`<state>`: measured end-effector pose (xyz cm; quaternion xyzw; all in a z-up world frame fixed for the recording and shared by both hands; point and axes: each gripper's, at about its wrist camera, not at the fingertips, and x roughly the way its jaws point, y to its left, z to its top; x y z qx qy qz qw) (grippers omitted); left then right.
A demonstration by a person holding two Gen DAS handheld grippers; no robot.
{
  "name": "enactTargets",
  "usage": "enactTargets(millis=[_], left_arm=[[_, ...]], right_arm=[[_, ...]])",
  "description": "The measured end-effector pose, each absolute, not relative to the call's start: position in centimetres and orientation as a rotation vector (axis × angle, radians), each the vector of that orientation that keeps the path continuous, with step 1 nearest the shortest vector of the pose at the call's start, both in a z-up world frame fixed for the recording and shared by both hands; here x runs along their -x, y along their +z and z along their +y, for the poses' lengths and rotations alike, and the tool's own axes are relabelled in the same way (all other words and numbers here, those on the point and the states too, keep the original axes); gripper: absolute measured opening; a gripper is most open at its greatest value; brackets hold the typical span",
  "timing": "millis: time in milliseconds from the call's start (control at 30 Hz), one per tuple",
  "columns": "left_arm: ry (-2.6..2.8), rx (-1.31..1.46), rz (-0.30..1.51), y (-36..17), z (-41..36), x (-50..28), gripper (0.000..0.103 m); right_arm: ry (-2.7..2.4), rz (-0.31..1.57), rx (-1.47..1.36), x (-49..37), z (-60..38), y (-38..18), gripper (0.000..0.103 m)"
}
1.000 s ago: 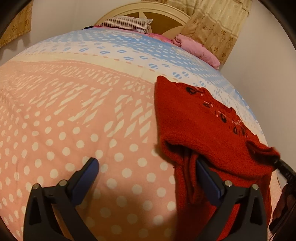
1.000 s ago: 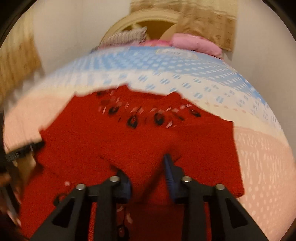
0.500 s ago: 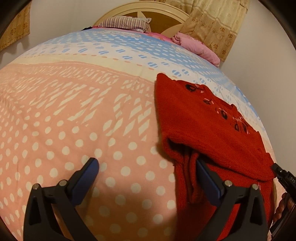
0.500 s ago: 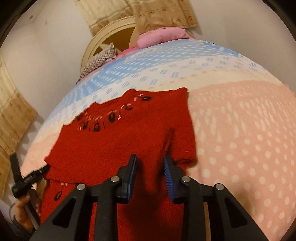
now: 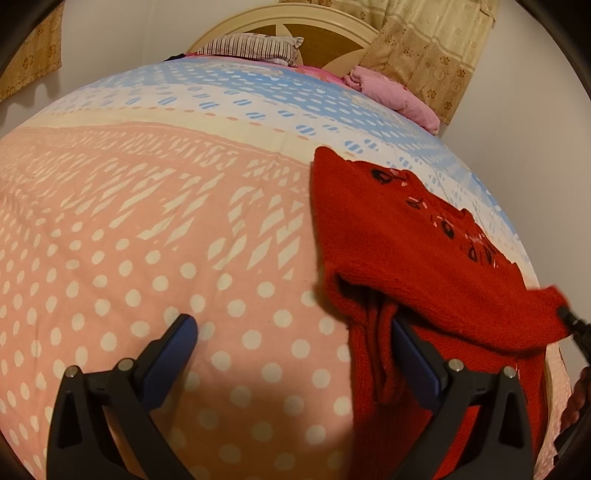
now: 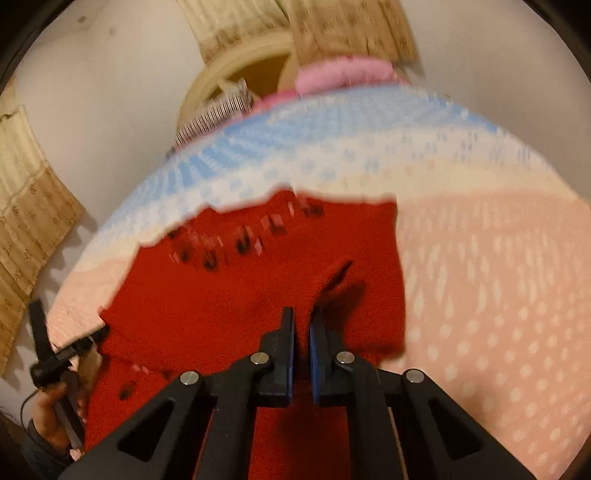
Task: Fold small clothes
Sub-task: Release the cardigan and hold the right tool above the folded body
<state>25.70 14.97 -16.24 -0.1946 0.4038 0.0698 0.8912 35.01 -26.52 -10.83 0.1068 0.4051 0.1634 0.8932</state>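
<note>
Nearest: left tool, spread wide, holding nothing; right tool, nearly closed, pinching a fold of the red sweater. Sweater lies on the bed, part-folded; judged midway, further folds remaining. Beyond: pink pillow.

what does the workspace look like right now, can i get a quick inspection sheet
surface: bed with a pink, cream and blue dotted quilt, smooth where visible.
job's things: red knitted sweater with dark embroidered motifs at the neck, lying near the bed's edge, partly folded over itself.
clutter: striped pillow and pink bundled blanket at the head end.
grippers: left gripper wide open, one finger over bare quilt, the other at the sweater's folded edge; right gripper shut on sweater fabric.
cables: nothing seen.
surroundings: cream wooden headboard, beige patterned curtains, pale walls.
</note>
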Motion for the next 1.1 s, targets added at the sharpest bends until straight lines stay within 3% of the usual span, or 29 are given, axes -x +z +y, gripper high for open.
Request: enactTargets(millis=[133, 233, 367, 533, 700, 933, 1100], left_arm=[[0.146, 0.403, 0.838, -16.2, 15.1, -25.6, 0.103], [0.151, 0.428, 0.828, -16.2, 15.3, -25.3, 0.103], [0.161, 0.437, 0.813, -16.0, 15.4, -24.8, 0.103], [0.23, 0.474, 0.683, -14.3, 16.2, -22.1, 0.103], [0.254, 0.387, 0.587, -11.5, 15.3, -21.6, 0.103], [0.269, 0.146, 0.777, -13.9, 12.6, -27.6, 0.103], [0.259, 0.311, 0.851, -15.8, 15.9, -28.0, 0.103]], right_arm=[[0.308, 0.779, -0.16, -34.6, -26.5, -9.3, 0.006], [0.336, 0.851, -0.148, -35.2, -26.2, -10.9, 0.008], [0.207, 0.904, -0.054, -35.2, -26.5, -13.0, 0.026], [0.239, 0.827, -0.109, -34.2, -27.2, -11.5, 0.028], [0.446, 0.827, -0.134, -34.5, -24.5, -11.1, 0.04], [0.409, 0.946, -0.143, -35.9, -23.6, -15.2, 0.04], [0.427, 0.928, -0.133, -34.3, -24.1, -14.8, 0.04]])
